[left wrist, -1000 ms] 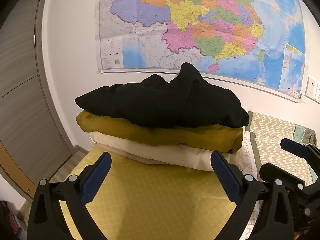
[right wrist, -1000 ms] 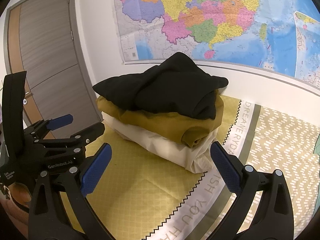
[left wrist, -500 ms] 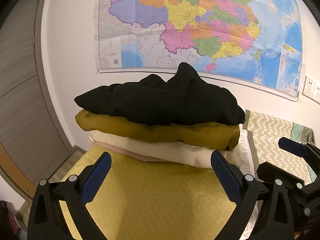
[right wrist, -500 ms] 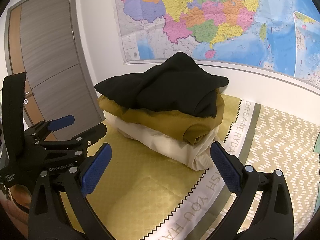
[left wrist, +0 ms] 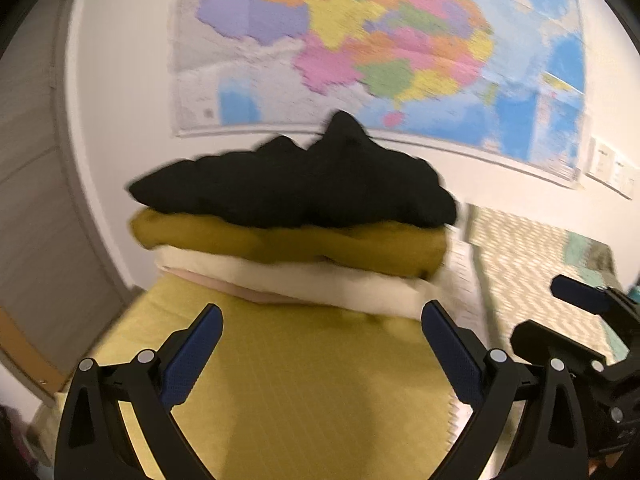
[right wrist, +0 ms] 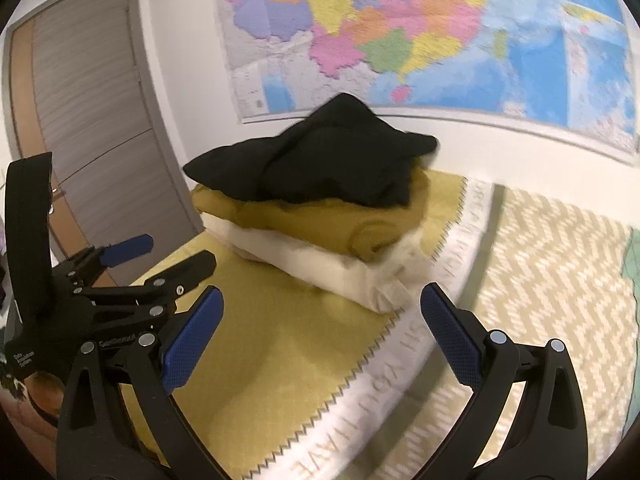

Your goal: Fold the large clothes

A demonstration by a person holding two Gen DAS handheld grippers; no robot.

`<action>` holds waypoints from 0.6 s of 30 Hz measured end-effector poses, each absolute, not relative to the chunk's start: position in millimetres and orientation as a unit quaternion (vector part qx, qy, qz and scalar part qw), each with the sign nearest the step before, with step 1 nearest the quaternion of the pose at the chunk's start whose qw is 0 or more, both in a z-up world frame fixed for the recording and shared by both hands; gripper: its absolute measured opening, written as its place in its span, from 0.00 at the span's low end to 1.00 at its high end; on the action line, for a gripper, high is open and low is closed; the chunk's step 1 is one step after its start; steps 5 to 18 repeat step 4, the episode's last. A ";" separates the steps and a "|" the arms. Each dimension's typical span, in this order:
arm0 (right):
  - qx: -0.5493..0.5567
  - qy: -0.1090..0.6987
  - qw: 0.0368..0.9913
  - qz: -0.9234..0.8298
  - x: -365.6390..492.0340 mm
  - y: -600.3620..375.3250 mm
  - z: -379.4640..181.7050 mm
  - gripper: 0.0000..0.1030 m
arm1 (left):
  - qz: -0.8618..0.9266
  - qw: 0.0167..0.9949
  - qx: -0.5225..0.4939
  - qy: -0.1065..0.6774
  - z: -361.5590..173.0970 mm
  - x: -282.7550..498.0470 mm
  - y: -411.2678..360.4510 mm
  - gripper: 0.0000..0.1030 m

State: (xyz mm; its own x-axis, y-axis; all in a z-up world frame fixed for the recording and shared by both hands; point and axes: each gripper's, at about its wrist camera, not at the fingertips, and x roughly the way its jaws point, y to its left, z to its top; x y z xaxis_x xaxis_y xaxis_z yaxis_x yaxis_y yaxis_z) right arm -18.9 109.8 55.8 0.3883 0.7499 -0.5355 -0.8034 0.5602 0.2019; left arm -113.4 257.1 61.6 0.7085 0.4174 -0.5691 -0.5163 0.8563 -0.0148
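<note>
Black hand-held grippers, left (left wrist: 320, 322) and right (right wrist: 320, 308), hover spread-fingered before the folded clothes stack (left wrist: 296, 220).

Your left gripper (left wrist: 320, 344) and right gripper (right wrist: 320, 328) are both spread wide, empty, pointing toward 12 o'clock.

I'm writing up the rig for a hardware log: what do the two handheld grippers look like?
Both are alike: the left gripper and right gripper have matte black, curved plastic arms with silver rivets and two flat fingers faced with dark blue textured pads. Small white lettering, too blurred to read, marks the left one's body.
</note>
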 end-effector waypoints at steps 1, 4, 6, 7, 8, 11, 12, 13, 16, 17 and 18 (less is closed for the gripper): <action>-0.047 0.298 0.837 0.457 -18.7 101.2 53.5 0.95 | 0.243 0.921 -0.087 0.291 58.4 -109.1 251.0 0.93; -0.046 0.316 0.851 0.418 -13.5 68.8 42.3 0.95 | 0.201 0.923 -0.083 0.319 45.0 -89.4 227.7 0.93; -0.046 0.316 0.851 0.418 -13.5 68.8 42.3 0.95 | 0.201 0.923 -0.083 0.319 45.0 -89.4 227.7 0.93; -0.046 0.316 0.851 0.418 -13.5 68.8 42.3 0.95 | 0.201 0.923 -0.083 0.319 45.0 -89.4 227.7 0.93; -0.046 0.316 0.851 0.418 -13.5 68.8 42.3 0.95 | 0.201 0.923 -0.083 0.319 45.0 -89.4 227.7 0.93; -0.046 0.316 0.851 0.418 -13.5 68.8 42.3 0.95 | 0.201 0.923 -0.083 0.319 45.0 -89.4 227.7 0.93; -0.046 0.316 0.851 0.418 -13.5 68.8 42.3 0.95 | 0.201 0.923 -0.083 0.319 45.0 -89.4 227.7 0.93; -0.046 0.316 0.851 0.418 -13.5 68.8 42.3 0.95 | 0.201 0.923 -0.083 0.319 45.0 -89.4 227.7 0.93; -0.046 0.316 0.851 0.418 -13.5 68.8 42.3 0.95 | 0.201 0.923 -0.083 0.319 45.0 -89.4 227.7 0.93; -0.046 0.316 0.851 0.418 -13.5 68.8 42.3 0.95 | 0.201 0.923 -0.083 0.319 45.0 -89.4 227.7 0.93; -0.046 0.316 0.851 0.418 -13.5 68.8 42.3 0.95 | 0.201 0.923 -0.083 0.319 45.0 -89.4 227.7 0.93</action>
